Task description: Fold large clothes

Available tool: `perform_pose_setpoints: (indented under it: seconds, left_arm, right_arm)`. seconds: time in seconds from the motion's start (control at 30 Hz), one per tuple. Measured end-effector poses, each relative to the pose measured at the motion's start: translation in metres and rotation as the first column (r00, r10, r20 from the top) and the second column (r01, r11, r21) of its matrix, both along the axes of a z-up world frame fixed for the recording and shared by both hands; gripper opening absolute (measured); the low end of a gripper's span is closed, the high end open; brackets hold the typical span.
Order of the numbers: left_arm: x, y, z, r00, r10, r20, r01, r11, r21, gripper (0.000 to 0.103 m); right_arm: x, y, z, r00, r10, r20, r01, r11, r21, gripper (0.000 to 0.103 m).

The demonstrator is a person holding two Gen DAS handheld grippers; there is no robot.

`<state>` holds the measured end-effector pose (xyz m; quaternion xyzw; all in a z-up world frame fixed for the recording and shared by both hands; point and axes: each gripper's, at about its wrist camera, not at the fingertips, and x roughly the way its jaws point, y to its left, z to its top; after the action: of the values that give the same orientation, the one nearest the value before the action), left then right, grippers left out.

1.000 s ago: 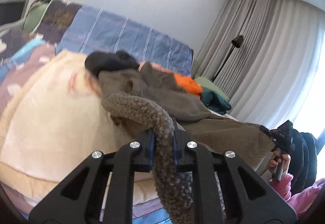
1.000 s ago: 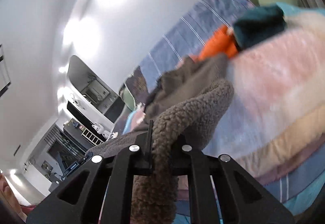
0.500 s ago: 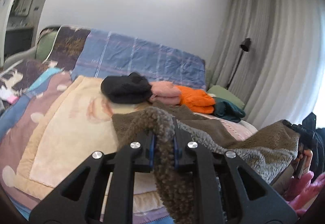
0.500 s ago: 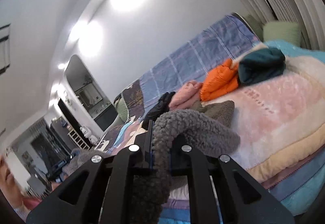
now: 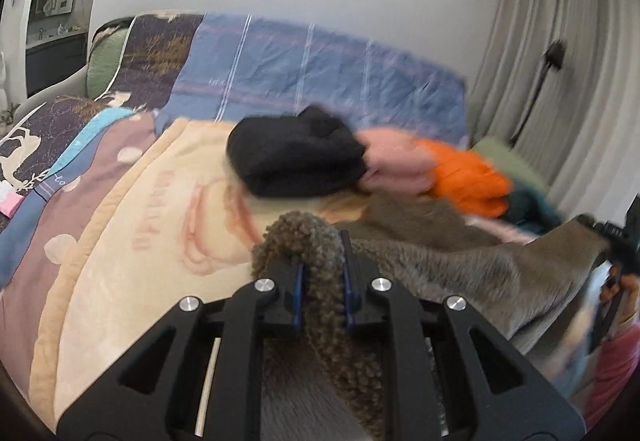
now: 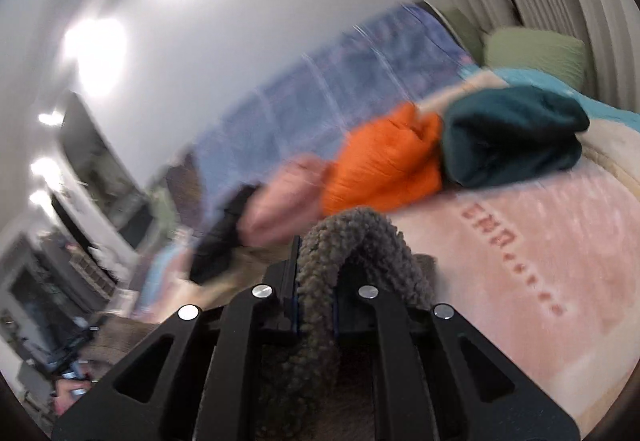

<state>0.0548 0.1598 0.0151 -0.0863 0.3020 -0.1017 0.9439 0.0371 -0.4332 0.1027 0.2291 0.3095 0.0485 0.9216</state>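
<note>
Brown fleece garment sits clenched in your left tongs, spreading over the bed's near right edge. Right wrist view: your right tongs pinch another fold of it

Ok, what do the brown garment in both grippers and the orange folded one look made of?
Brown garment: seemingly sherpa-type fleece, matte; curly, nubby pile at the pinched edge. Orange garment: probably quilted nylon-like shell, slight sheen; puffy stitched ridges, though blurred.
</note>
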Motion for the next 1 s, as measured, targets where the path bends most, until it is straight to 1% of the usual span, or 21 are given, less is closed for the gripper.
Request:
perform_pose_setpoints:
  seconds: [0.07,0.1,0.17,0.2,0.27,0.37,0.4,0.47,0.5,0.53,0.57,0.6,0.63,0.67,0.7,0.73,0.8,0.87,0.9,0.97,1.0]
  left_arm:
    - [0.022,-0.003,-0.026,0.998,0.016,-0.059,-0.015,0.999,0.031,0.017]
    - [0.036,-0.002,-0.045,0.994,0.020,-0.103,-0.017,0.999,0.029,0.017]
    - [0.052,0.002,-0.070,0.986,0.010,-0.165,-0.013,1.000,-0.018,0.018]
    - [0.054,0.004,-0.075,0.984,0.008,-0.176,-0.015,0.999,-0.039,0.019]
    - [0.053,0.009,-0.078,0.985,-0.004,-0.170,-0.008,0.998,-0.067,0.020]
    - [0.047,0.014,-0.068,0.988,-0.025,-0.150,0.013,0.997,-0.081,0.022]
    - [0.044,0.016,-0.064,0.989,-0.030,-0.143,0.017,0.996,-0.088,0.023]
    - [0.033,0.017,-0.052,0.992,-0.041,-0.118,0.029,0.995,-0.097,0.028]
    - [0.025,0.016,-0.043,0.994,-0.050,-0.095,0.041,0.995,-0.096,0.030]
    - [0.017,0.017,-0.038,0.995,-0.058,-0.080,0.051,0.994,-0.094,0.034]
    - [0.011,0.016,-0.033,0.995,-0.069,-0.068,0.063,0.994,-0.091,0.039]
    - [0.003,0.015,-0.029,0.995,-0.082,-0.058,0.078,0.994,-0.080,0.043]
    - [-0.003,0.013,-0.026,0.995,-0.086,-0.050,0.083,0.995,-0.058,0.050]
    - [-0.007,0.011,-0.023,0.996,-0.080,-0.045,0.078,0.996,-0.036,0.066]
    - [-0.013,0.006,-0.020,0.998,-0.048,-0.029,0.049,0.999,0.013,0.076]
    - [-0.018,0.004,-0.016,1.000,-0.026,-0.008,0.026,0.998,0.054,0.081]
    - [-0.024,0.003,-0.011,1.000,-0.013,0.016,0.011,0.995,0.095,0.081]
    - [-0.029,0.001,-0.007,1.000,-0.014,0.027,0.012,0.995,0.100,0.081]
    - [-0.035,-0.002,-0.005,0.999,-0.038,0.032,0.034,0.993,0.110,0.081]
    - [-0.044,-0.013,-0.004,0.996,-0.086,0.039,0.079,0.985,0.152,0.081]
    - [-0.051,-0.025,-0.005,0.990,-0.132,0.038,0.122,0.973,0.197,0.082]
  right_arm:
    - [0.022,0.005,-0.031,0.997,-0.022,-0.081,0.017,0.998,-0.067,0.011]
    - [0.030,0.007,-0.049,0.992,-0.040,-0.116,0.027,0.993,-0.115,0.011]
    - [0.029,0.010,-0.059,0.993,-0.038,-0.109,0.022,0.989,-0.143,0.011]
    - [0.027,0.010,-0.058,0.995,-0.032,-0.098,0.017,0.989,-0.145,0.011]
    - [0.025,0.006,-0.052,0.995,-0.008,-0.101,-0.005,0.993,-0.122,0.015]
    - [0.015,0.002,-0.040,0.994,0.015,-0.111,-0.026,0.995,-0.101,0.019]
    - [0.010,0.002,-0.034,0.994,0.022,-0.105,-0.033,0.994,-0.102,0.022]
    - [-0.005,0.006,-0.020,0.996,0.039,-0.077,-0.048,0.992,-0.119,0.040]
    - [-0.014,0.008,-0.013,0.998,0.031,-0.059,-0.039,0.988,-0.149,0.072]
    - [-0.027,0.012,-0.003,1.000,0.003,-0.021,-0.008,0.976,-0.217,0.090]
    - [-0.038,0.017,0.004,1.000,0.002,0.016,0.002,0.956,-0.292,0.090]
    - [-0.043,0.021,0.007,0.999,0.018,0.026,-0.008,0.942,-0.335,0.090]
    - [-0.048,0.027,0.010,0.999,0.044,0.025,-0.031,0.920,-0.391,0.090]
    - [-0.054,0.032,0.011,0.998,0.058,0.021,-0.043,0.901,-0.432,0.090]
    - [-0.057,0.035,0.011,0.997,0.068,0.020,-0.052,0.893,-0.447,0.090]
    - [-0.062,0.040,0.010,0.995,0.097,0.014,-0.079,0.880,-0.469,0.091]
    - [-0.068,0.052,0.005,0.987,0.159,-0.006,-0.140,0.846,-0.514,0.091]
    - [-0.073,0.067,-0.004,0.974,0.222,-0.040,-0.203,0.782,-0.590,0.093]
    - [-0.075,0.076,-0.010,0.966,0.250,-0.066,-0.233,0.735,-0.637,0.093]
    - [-0.076,0.089,-0.022,0.951,0.288,-0.111,-0.281,0.659,-0.698,0.093]
    - [-0.074,0.092,-0.025,0.949,0.291,-0.123,-0.289,0.637,-0.715,0.093]
